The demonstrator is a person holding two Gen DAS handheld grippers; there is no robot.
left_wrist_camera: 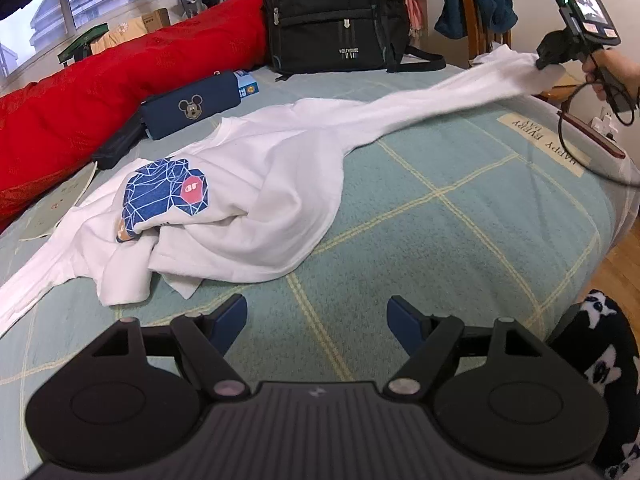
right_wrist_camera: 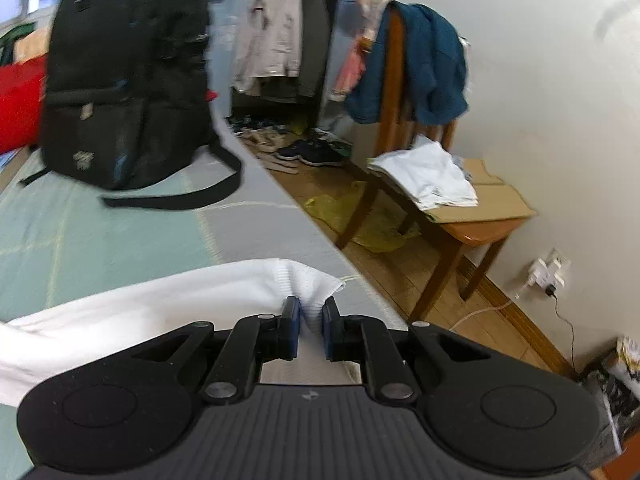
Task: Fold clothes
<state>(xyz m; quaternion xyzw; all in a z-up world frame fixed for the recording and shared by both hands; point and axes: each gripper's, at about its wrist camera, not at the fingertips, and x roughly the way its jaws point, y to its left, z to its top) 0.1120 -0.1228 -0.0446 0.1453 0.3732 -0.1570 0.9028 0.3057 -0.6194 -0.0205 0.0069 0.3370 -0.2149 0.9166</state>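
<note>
A white long-sleeved top (left_wrist_camera: 256, 196) with a blue geometric print lies crumpled on the green checked bed. One sleeve (left_wrist_camera: 440, 96) is stretched out to the far right, lifted off the bed. My right gripper (right_wrist_camera: 311, 314) is shut on that sleeve's ribbed cuff (right_wrist_camera: 308, 276); in the left wrist view the right gripper (left_wrist_camera: 540, 65) shows at the upper right, held by a hand. My left gripper (left_wrist_camera: 316, 320) is open, hovering low over bare bedspread just in front of the shirt's hem. The other sleeve (left_wrist_camera: 32, 292) trails to the left.
A black backpack (left_wrist_camera: 336, 20) stands at the far side of the bed, beside a red quilt (left_wrist_camera: 100, 92) and a dark Mickey pouch (left_wrist_camera: 192, 108). A wooden chair (right_wrist_camera: 472, 216) with folded clothes stands by the wall. A cable (left_wrist_camera: 580, 160) hangs over the bed's right edge.
</note>
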